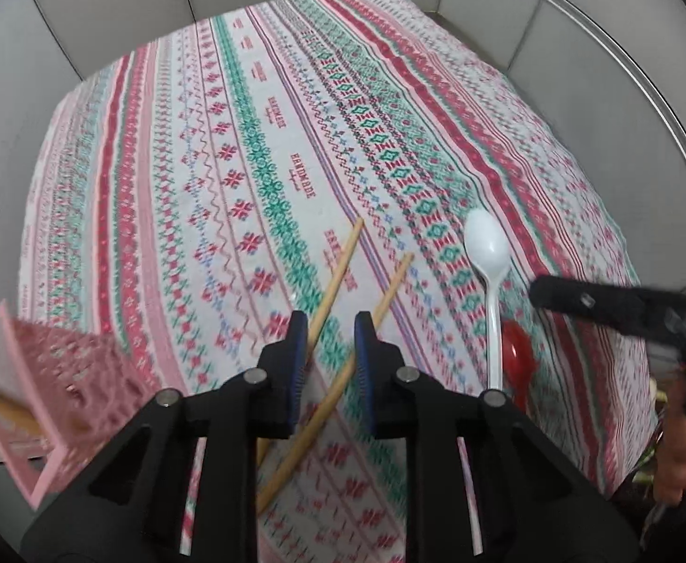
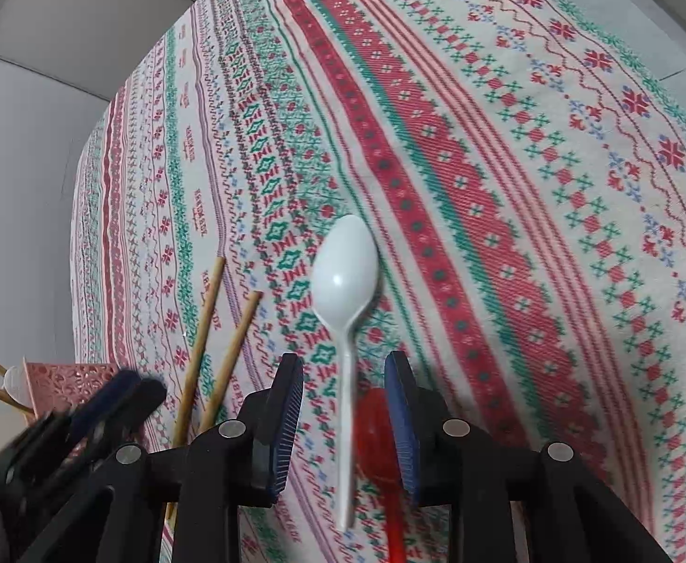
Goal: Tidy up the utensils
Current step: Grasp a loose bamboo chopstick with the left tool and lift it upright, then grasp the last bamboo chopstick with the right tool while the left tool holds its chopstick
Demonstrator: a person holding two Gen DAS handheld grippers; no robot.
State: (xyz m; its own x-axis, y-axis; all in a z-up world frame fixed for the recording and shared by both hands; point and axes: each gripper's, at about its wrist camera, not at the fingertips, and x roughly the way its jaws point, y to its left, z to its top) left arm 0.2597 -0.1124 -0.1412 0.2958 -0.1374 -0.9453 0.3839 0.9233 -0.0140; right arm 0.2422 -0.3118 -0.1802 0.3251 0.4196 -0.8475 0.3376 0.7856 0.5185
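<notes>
my left gripper (image 1: 326, 328) hangs steeply over the worktop (image 1: 155, 164), its jaws narrow, and one wooden chopstick (image 1: 328, 394) passes through the gap between them. i cannot tell whether the pads are pressing on it. the second chopstick (image 1: 392, 288) runs just outside the right-hand jaw, and both lie with their long axes pointing away from me and a little to the right, crossing lower down near my gripper. my right gripper (image 2: 344, 366) is partly open and holds nothing. the white plastic spoon (image 2: 345, 277) lies on the cloth with its handle running straight back between the jaws and its bowl pointing away, so the gripper already straddles its long axis. a red spoon (image 2: 375, 427) lies just beside the white handle, close to the right-hand jaw and partly hidden behind it. i judge each hand is nearer its own piece, left for the chopsticks and right for the spoons. the pink perforated basket (image 1: 75, 375) stands at the left edge of the worktop, with wooden sticks and something white already in it, so i judge that anything lifted must travel leftward. the woven tablecloth (image 2: 507, 140) carries the word "handmade" repeated along one stripe; i see no other writing that can be read.
</notes>
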